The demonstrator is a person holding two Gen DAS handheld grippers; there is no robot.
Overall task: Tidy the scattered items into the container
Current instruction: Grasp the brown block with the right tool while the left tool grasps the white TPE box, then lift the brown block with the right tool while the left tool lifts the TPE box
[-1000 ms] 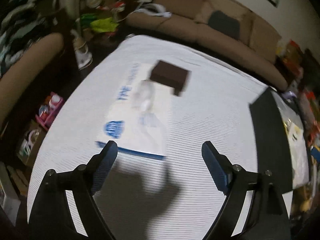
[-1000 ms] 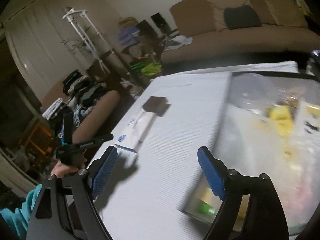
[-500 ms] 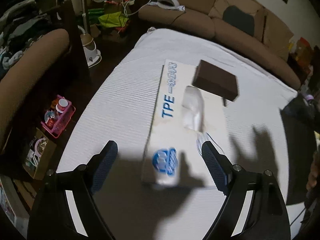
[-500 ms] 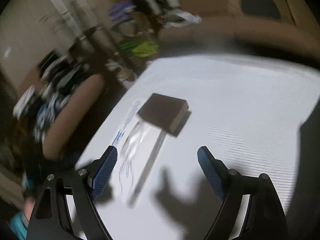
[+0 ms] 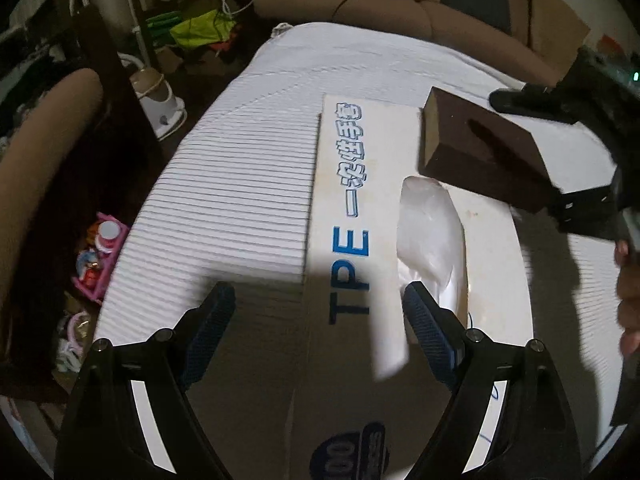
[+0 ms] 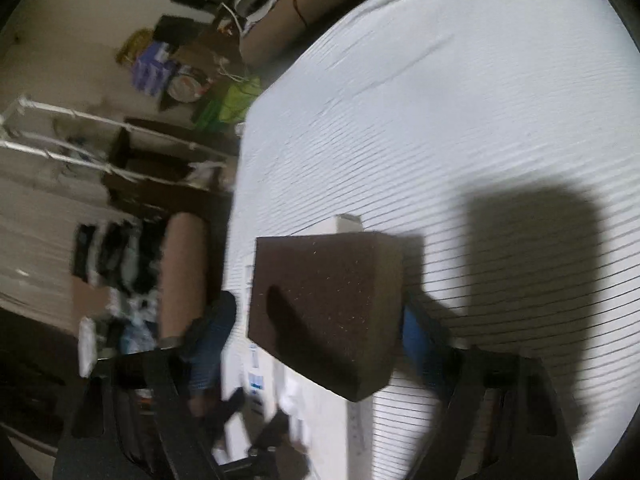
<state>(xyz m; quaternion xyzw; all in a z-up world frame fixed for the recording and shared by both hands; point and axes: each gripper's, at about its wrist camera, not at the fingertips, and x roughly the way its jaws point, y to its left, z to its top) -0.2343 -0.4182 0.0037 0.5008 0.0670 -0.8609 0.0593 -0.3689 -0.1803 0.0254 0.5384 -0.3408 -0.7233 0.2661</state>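
Observation:
A dark brown block (image 6: 324,312) rests on the far end of a long white box (image 5: 352,240) with blue "TPE" lettering, which lies on the table. A clear plastic glove (image 5: 432,232) sticks out of the box's top. My right gripper (image 6: 316,332) straddles the block, rolled on its side. Its jaws are closing, and a thin gap still shows at the left pad. In the left wrist view the same block (image 5: 480,152) sits between that gripper's (image 5: 532,156) fingers. My left gripper (image 5: 316,320) hangs open over the box's near end, holding nothing. No container is in view.
A white ribbed cloth (image 5: 240,200) covers the table, whose left edge drops to a cluttered floor with a pink basket (image 5: 100,252). A brown sofa (image 5: 380,4) runs behind the table and a brown chair arm (image 5: 40,140) stands left. A person's hand (image 5: 628,280) is at the right.
Both grippers came down and closer to the white box. The right gripper swung away from the clear container, rolled over and came around the brown block with narrower jaws. The left stayed open.

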